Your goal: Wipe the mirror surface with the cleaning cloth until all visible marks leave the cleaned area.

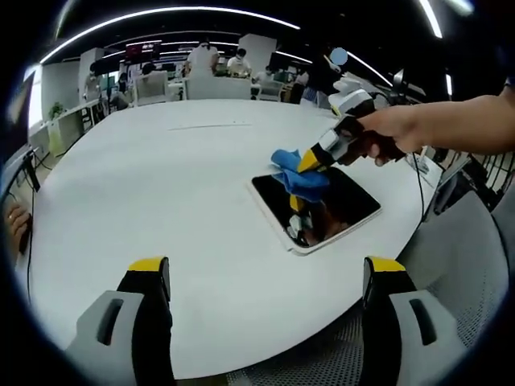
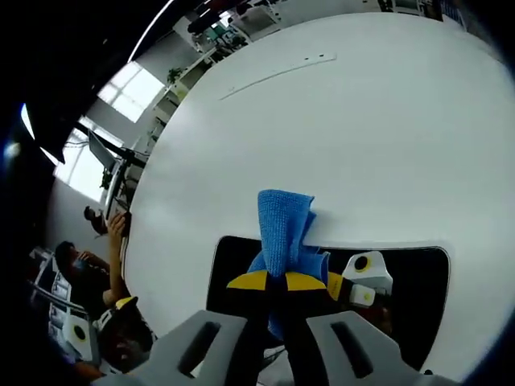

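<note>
Now, mirror (image 1: pixel 338 211): lying flat near the edge of the round white table (image 1: pixel 161 185), dark glass in a white frame.
Cleaning cloth (image 2: pixel 283 233): blue, bunched, resting on the mirror's far edge, pinched between yellow tips.
Right gripper (image 2: pixel 278 281): jaws pressed together on the cloth; held by a hand (image 1: pixel 394 129).
Left gripper (image 1: pixel 265 269): spread wide, holding nothing, over the table's near side.
Background: office desks, people seated.

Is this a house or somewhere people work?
Probably a big open office: a large white table holds the mirror, people sit at desks behind it, and long strip lights run overhead.
</note>
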The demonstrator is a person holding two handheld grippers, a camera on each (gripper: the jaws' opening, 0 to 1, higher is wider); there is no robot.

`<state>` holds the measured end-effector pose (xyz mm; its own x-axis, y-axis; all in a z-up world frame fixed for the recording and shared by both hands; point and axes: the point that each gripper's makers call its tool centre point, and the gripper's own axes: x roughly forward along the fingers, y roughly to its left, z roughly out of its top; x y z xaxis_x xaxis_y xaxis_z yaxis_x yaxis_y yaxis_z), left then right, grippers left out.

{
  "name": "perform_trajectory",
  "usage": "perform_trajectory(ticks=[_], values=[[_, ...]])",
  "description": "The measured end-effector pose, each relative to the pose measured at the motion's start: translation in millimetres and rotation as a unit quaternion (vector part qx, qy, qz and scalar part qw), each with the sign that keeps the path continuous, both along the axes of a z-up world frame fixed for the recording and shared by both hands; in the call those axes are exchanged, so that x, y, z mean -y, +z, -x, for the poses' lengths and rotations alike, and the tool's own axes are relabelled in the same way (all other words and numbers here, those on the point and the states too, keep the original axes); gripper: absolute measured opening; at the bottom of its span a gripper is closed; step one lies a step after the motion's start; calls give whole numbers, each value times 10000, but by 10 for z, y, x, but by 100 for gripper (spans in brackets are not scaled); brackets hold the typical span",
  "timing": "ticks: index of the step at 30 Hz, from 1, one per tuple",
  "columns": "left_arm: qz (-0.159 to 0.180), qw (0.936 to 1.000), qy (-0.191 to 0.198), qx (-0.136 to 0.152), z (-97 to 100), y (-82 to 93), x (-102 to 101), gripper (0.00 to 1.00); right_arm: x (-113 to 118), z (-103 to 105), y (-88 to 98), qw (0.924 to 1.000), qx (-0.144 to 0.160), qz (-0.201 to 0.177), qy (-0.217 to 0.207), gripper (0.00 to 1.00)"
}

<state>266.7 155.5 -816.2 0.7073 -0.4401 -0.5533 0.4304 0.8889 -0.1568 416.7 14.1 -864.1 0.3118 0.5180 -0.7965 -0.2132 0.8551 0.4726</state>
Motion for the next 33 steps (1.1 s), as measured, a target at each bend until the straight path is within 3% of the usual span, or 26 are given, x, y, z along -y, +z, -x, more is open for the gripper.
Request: perform_trajectory(ticks=[16, 21, 33], values=[[-67, 9999, 7, -78, 5, -45, -27, 99, -460, -4, 14, 9989, 223, -21, 413, 0], [-72, 9999, -22, -94, 6, -56, -15, 99, -616, -4, 19, 9990, 47, -297, 333, 0], [-39, 10000, 44, -65, -8, -47, -28, 99, -571, 28, 23, 9992, 111, -158, 338, 0]])
